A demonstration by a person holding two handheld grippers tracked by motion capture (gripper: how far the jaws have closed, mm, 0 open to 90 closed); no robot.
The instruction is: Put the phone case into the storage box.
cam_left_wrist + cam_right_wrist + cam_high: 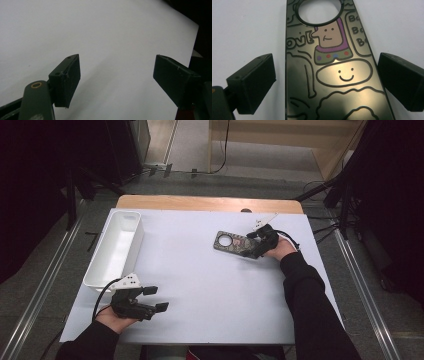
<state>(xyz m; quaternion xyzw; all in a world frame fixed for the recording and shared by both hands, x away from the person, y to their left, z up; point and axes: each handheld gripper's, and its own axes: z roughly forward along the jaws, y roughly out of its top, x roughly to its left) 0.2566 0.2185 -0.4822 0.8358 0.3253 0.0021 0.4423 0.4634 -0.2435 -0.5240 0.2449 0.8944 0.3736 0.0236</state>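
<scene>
— Starting from our left: what have we got in the left gripper (152,298)?

— Nothing. Its jaws stand wide apart over bare white table (210,295), near the front edge, with the white bin (116,245) beyond it.

— And the door hanger (235,243)?

— Well off to the right, flat on the table, its long axis running left to right with the round hole at the left end.

— So our right gripper (325,82) is nearer?

— Much nearer. Its jaws are spread, one either side of the hanger's (332,75) long edges, not yet pinching. We judge closing across the width comes next.
</scene>
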